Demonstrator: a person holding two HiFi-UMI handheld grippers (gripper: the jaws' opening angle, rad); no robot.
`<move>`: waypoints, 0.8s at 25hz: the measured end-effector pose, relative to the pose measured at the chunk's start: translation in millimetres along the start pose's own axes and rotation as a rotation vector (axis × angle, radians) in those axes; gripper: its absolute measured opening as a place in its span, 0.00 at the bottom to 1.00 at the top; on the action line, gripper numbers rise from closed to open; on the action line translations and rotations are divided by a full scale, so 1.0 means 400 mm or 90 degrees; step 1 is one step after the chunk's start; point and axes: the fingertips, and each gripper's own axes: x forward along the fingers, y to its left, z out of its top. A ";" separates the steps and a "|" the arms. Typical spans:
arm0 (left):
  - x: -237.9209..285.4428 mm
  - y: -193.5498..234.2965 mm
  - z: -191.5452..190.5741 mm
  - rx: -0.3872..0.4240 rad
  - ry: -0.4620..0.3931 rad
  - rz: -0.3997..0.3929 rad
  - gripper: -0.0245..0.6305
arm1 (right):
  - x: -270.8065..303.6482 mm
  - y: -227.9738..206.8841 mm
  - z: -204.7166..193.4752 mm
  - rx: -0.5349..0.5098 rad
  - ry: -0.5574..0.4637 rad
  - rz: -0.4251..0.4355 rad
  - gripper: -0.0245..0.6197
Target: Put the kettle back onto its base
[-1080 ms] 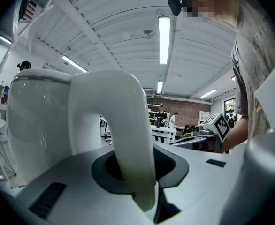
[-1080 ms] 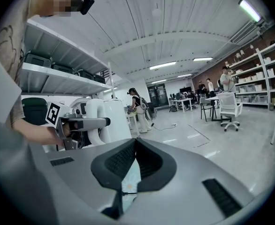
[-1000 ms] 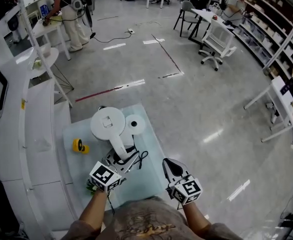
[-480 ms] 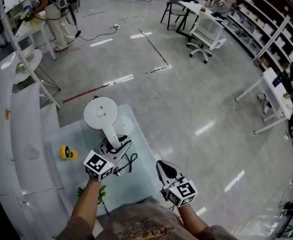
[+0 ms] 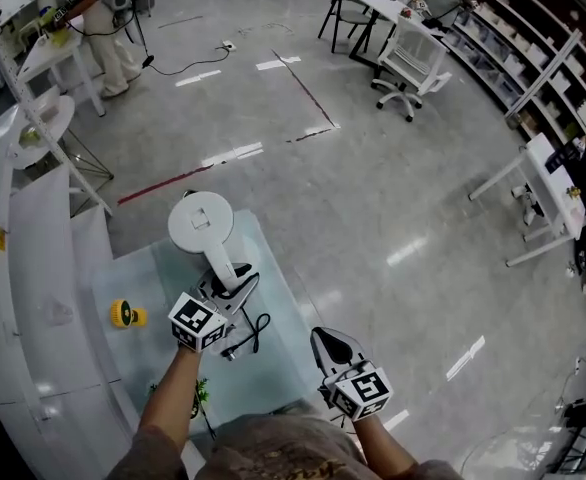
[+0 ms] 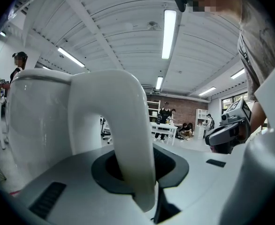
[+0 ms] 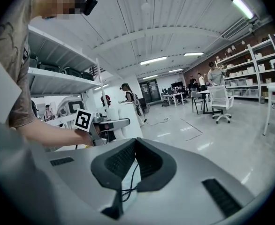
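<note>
Kettle [image 5: 200, 223], white: location?
— Over the far end of the counter [image 5: 148, 268]. Its handle [image 5: 223, 268] points back toward the person. The left gripper [image 5: 231, 286] has its fingers clenched on that handle.
— Base?
— Not visible, probably hidden beneath the kettle body, so the move is likely straight down.
— Other hand?
— The right gripper [image 5: 333, 342] has its fingers closed together on nothing, well apart from the kettle on the near side.

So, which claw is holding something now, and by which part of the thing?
The left claw holds the white kettle by its curved handle. The right claw holds nothing.
</note>
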 end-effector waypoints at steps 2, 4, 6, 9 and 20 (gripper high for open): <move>0.018 0.020 -0.013 -0.012 -0.006 0.005 0.19 | 0.007 -0.013 -0.007 0.001 0.004 -0.005 0.04; 0.033 0.040 -0.035 -0.016 -0.005 0.008 0.19 | 0.014 -0.022 -0.019 0.001 0.009 -0.010 0.04; 0.049 0.057 -0.063 -0.011 -0.001 0.006 0.19 | 0.022 -0.030 -0.032 0.002 0.015 -0.015 0.04; 0.074 0.074 -0.091 -0.012 -0.001 0.002 0.19 | 0.029 -0.047 -0.049 0.010 0.024 -0.025 0.04; 0.153 0.119 -0.150 -0.012 -0.009 0.015 0.19 | 0.040 -0.098 -0.089 0.024 0.060 -0.039 0.04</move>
